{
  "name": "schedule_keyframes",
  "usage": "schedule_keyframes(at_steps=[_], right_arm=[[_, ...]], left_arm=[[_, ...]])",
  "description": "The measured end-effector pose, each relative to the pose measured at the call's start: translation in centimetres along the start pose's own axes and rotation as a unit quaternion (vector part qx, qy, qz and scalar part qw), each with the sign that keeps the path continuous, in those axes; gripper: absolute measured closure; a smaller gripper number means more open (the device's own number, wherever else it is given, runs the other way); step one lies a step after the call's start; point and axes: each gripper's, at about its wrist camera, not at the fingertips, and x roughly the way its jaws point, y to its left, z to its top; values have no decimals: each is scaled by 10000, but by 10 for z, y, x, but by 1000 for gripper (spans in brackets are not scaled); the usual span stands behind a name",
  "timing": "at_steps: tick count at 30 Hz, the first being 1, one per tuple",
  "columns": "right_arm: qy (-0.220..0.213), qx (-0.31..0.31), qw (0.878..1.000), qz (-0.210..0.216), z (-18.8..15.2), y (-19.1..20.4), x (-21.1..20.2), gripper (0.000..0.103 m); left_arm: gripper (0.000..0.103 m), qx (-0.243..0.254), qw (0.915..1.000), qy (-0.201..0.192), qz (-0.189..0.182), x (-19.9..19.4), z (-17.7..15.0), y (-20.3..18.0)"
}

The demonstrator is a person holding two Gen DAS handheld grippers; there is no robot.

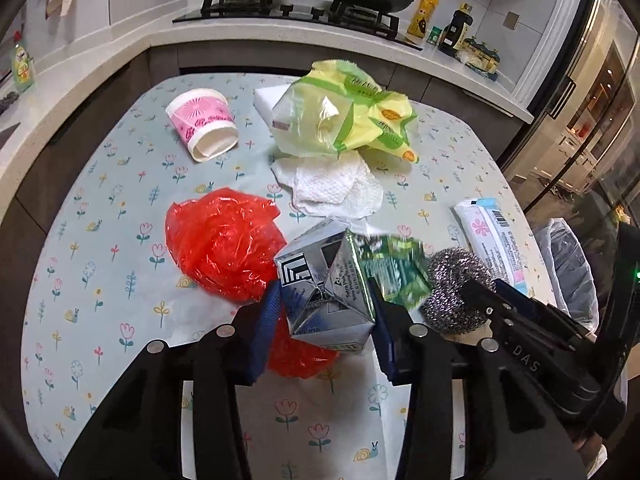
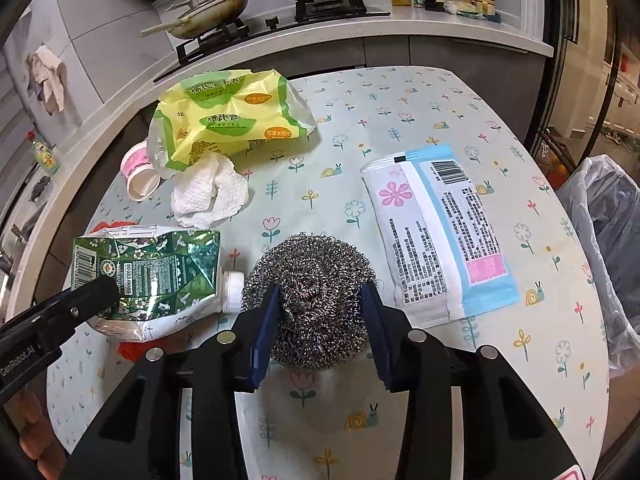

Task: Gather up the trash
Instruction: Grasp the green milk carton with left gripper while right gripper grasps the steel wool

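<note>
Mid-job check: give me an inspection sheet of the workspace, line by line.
Surface: table under a flowered cloth.
Job's things: green carton; steel scourer; red bag; paper cup; yellow-green wrapper; crumpled tissue; wipes pack.
Clutter: nothing seen.
Grippers: left gripper shut on green carton; right gripper shut on steel scourer.
Cables: nothing seen.
Surroundings: lined bin at table's right edge; stove with two pans.

Scourer (image 2: pixel 308 300) btwn carton (image 2: pixel 148 276) & wipes pack (image 2: pixel 436 236), on table (image 2: pixel 400 120).
</note>
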Motion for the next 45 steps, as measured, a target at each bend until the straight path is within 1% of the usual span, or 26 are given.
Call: schedule_keyframes(at_steps=[3, 4, 6, 8, 9, 10, 11, 16, 19, 21, 23, 25, 31, 33, 34, 35, 36, 40, 45], right_arm=[[-34, 15, 10000, 60, 0, -1, -5, 70], [-55, 19, 10000, 80, 0, -2, -8, 75], [-61, 25, 9999, 96, 0, -3, -10, 76], [-52, 38, 9999, 117, -1, -5, -12, 81], [-61, 62, 9999, 140, -2, -6, -15, 81], [-82, 74, 9998, 152, -2, -7, -17, 90], [-76, 82, 9997, 216, -2, -8, -19, 101], [-134, 102, 9996, 211, -2, -13, -25, 101], [-108, 69, 9994, 310, -4, -14, -28, 101], [-112, 63, 9995, 299, -5, -13, -30, 99], [-132, 66, 9994, 302, -5, -12, -30, 89], [-118, 61, 9995, 293, -5, -11, -29, 84], [9, -24, 9997, 230, -7, -6, -16, 84], [-1, -67, 9998, 200, -6, -4, -13, 84], [1, -77, 9998, 173, -6, -4, -12, 89], [9, -88, 9998, 175, -5, -4, -11, 96], [6, -97, 9998, 198, -4, -4, -12, 98], [-125, -74, 9995, 264, -2, -5, -21, 99], [-400, -43, 9986, 347, 6, -9, -44, 99]], left_arm=[[67, 18, 10000, -50, -57, -7, 2, -3], [67, 32, 9999, -67, -68, -9, 2, -5], [68, 55, 9999, -62, -91, -10, 2, -8], [69, 87, 9999, -71, -113, -13, 1, -12], [69, 114, 9999, -81, -101, -14, 0, -14], [69, 130, 9998, -92, -113, -15, 0, -16], [69, 141, 9998, -88, -127, -16, 0, -18], [69, 213, 9996, -147, -140, -22, 0, -27], [69, 217, 9996, -140, -122, -23, 0, -29], [69, 198, 9997, -129, -96, -23, -1, -28], [69, 158, 9998, -104, -76, -22, -1, -27], [69, 143, 9998, -101, -55, -22, -2, -25], [69, 126, 9999, -73, -32, -19, -2, -22], [69, 111, 9999, -59, -40, -19, -2, -22], [69, 105, 9999, -54, -37, -18, -2, -22], [69, 100, 9999, -45, -29, -18, -2, -22], [69, 100, 9999, -37, -25, -17, -3, -22], [69, 114, 9999, -46, -17, -17, -2, -22], [69, 152, 9998, -104, -9, -21, 2, -29]])
